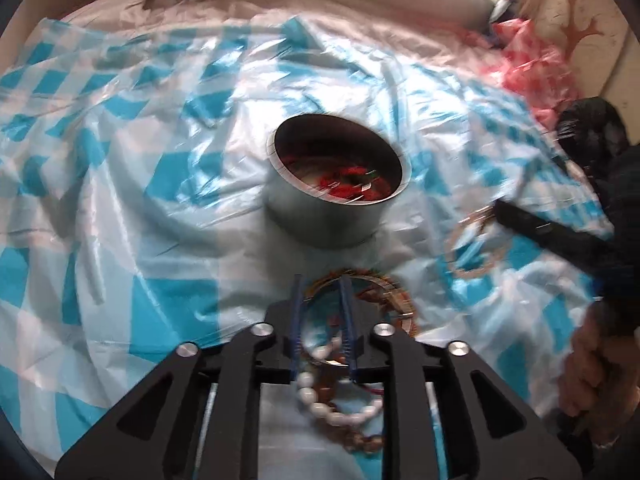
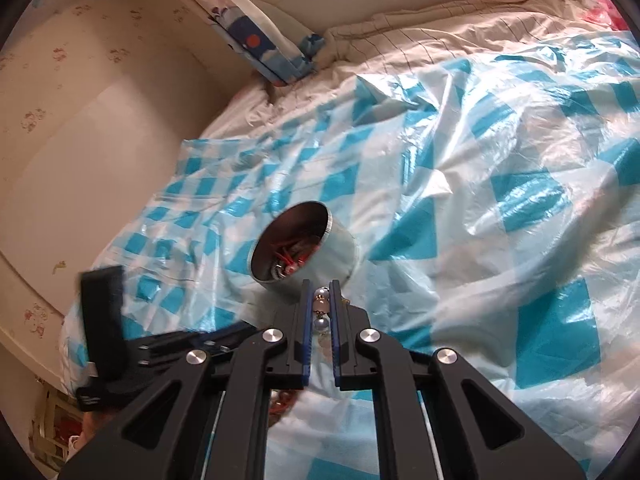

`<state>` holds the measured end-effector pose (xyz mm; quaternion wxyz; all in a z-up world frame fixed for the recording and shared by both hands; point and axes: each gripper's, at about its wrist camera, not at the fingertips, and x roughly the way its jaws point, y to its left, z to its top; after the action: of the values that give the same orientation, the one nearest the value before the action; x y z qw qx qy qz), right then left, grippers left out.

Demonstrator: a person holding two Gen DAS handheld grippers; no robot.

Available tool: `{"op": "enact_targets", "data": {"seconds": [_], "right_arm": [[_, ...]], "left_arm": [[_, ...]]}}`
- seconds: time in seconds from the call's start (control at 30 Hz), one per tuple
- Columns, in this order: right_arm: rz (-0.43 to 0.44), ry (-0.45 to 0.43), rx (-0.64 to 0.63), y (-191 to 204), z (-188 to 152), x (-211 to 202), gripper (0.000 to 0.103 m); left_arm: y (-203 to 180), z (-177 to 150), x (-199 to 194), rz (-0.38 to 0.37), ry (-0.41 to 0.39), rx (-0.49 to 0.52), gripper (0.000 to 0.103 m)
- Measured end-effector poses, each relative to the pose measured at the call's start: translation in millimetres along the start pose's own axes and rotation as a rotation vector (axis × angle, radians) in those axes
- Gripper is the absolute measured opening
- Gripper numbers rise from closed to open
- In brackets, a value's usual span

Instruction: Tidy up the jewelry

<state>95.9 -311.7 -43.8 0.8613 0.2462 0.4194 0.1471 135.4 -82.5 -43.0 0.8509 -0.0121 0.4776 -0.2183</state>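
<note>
1. We see a round metal tin (image 1: 340,184) standing open on a blue-and-white checked plastic sheet (image 1: 120,184) spread over a bed; red and silvery pieces lie inside it, too blurred to name.
2. Our left gripper (image 1: 322,292) points down at a heap of jewelry just in front of the tin: thin bangles (image 1: 384,284) and a bracelet of white beads (image 1: 320,396).
3. Its jaws stand a little apart, straddling the rim of a bangle; whether the pads press on it we cannot tell.
4. Our right gripper (image 2: 319,290) is clenched on a small piece with pearly grey beads (image 2: 322,294) on a short chain, held just beside the tin's near wall.
5. In the left view the right gripper comes in from the right edge as a dark blurred finger over the sheet, close to a ring-shaped bangle (image 1: 472,240); a hand (image 1: 592,368) shows below it.
6. A pink checked sheet (image 1: 532,64) lies bunched at the far right of the bed.
</note>
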Motion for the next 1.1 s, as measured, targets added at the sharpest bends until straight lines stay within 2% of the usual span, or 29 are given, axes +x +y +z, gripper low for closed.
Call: {"op": "enact_targets", "data": {"seconds": [0.07,0.17,0.3,0.33,0.37,0.4,0.43,0.5,0.63,0.67,0.7,0.73,0.83,0.97,1.1], "right_arm": [[-0.030,0.021,0.001,-2.8,-1.7,4.2,0.008],[-0.064,0.046,0.002,-7.1,-4.2,9.2,0.008],[-0.089,0.081,-0.002,-9.1,-6.9,16.2,0.009],[-0.096,0.091,-0.003,-9.4,-7.6,18.0,0.009],[-0.107,0.105,-0.006,-9.5,-8.9,20.7,0.009],[-0.117,0.115,-0.008,-10.2,-9.9,22.1,0.009],[-0.140,0.137,-0.014,-10.6,-11.7,26.3,0.011],[-0.180,0.182,-0.038,-10.6,-17.0,36.0,0.034],[-0.257,0.225,-0.154,1.7,-23.5,47.5,0.033],[-0.266,0.225,-0.165,2.8,-23.6,47.5,0.026],[-0.263,0.227,-0.165,2.7,-23.4,47.2,0.010],[-0.252,0.225,-0.154,1.4,-22.6,45.6,0.009],[-0.243,0.177,-0.152,5.2,-18.0,35.6,0.008],[-0.185,0.098,-0.158,15.3,-11.7,21.2,0.008],[-0.133,0.013,-0.192,29.8,-6.6,6.6,0.008]], "left_arm": [[-6.9,-1.4,2.7,-0.031,0.016,0.028,0.027],[-21.5,-5.2,12.4,-0.008,0.056,0.090,0.027],[-25.9,-9.8,23.6,0.028,0.101,0.113,0.027],[-25.8,-10.7,23.5,0.029,0.100,0.113,0.021],[-26.3,-10.9,22.8,0.027,0.098,0.115,0.007],[-26.3,-11.3,22.1,0.027,0.097,0.118,0.005],[-26.6,-11.1,21.6,0.030,0.093,0.123,0.002],[-26.5,-10.0,16.5,0.010,0.074,0.119,0.002],[-20.1,-4.1,0.0,-0.055,-0.004,0.072,0.002],[-18.1,-1.8,-7.9,-0.090,-0.043,0.055,0.002],[-16.7,-0.2,-14.4,-0.121,-0.076,0.040,0.002],[-14.9,1.2,-21.9,-0.156,-0.113,0.024,0.002],[-12.8,3.6,-35.4,-0.203,-0.185,0.003,0.002],[-9.6,7.4,-40.7,-0.224,-0.223,-0.023,0.002],[-7.8,9.2,-43.2,-0.211,-0.242,-0.033,0.002]]}}
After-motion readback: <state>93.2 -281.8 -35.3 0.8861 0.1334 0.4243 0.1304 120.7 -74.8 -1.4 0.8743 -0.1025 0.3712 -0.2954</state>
